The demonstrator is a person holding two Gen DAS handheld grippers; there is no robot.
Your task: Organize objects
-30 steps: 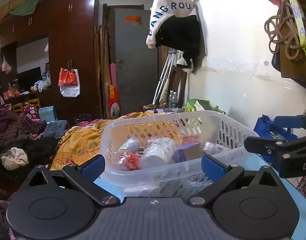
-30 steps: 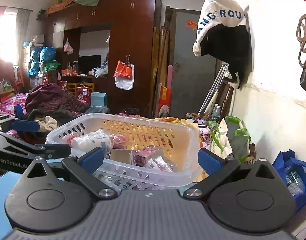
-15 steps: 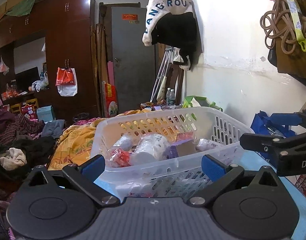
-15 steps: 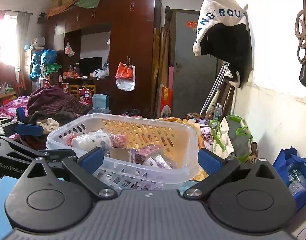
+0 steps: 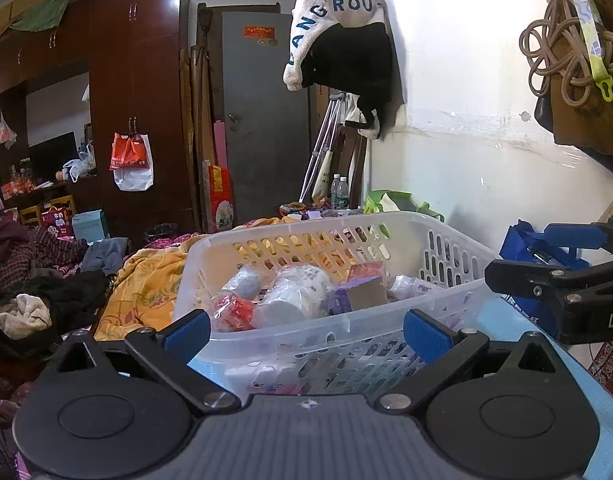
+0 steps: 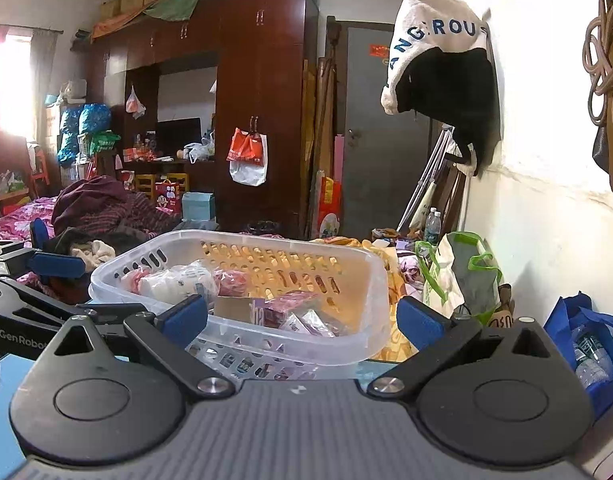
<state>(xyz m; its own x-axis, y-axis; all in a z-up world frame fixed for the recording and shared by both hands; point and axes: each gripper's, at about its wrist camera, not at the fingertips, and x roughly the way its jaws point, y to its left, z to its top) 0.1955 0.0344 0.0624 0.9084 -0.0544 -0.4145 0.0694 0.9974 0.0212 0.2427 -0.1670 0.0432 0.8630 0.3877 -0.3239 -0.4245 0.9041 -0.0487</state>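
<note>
**Both grippers open at the basket; basket nearer than before**

Left gripper [image 5: 306, 330]: fingers spread wide, nothing held, the blue pads either side of the near wall of the white plastic basket [image 5: 446, 248]. The basket sits on the blue table [image 5: 502, 312] and holds wrapped packets, a white roll [image 5: 294, 296] and a purple box [image 5: 358, 292]. Compared with a second ago, the basket fills more of the left wrist view and lies more centred between the fingers. Right gripper [image 6: 302, 318]: fingers likewise wide apart and empty, facing the basket's near corner; it has shifted little. Each gripper shows at the edge of the other's view, beside the basket
</note>
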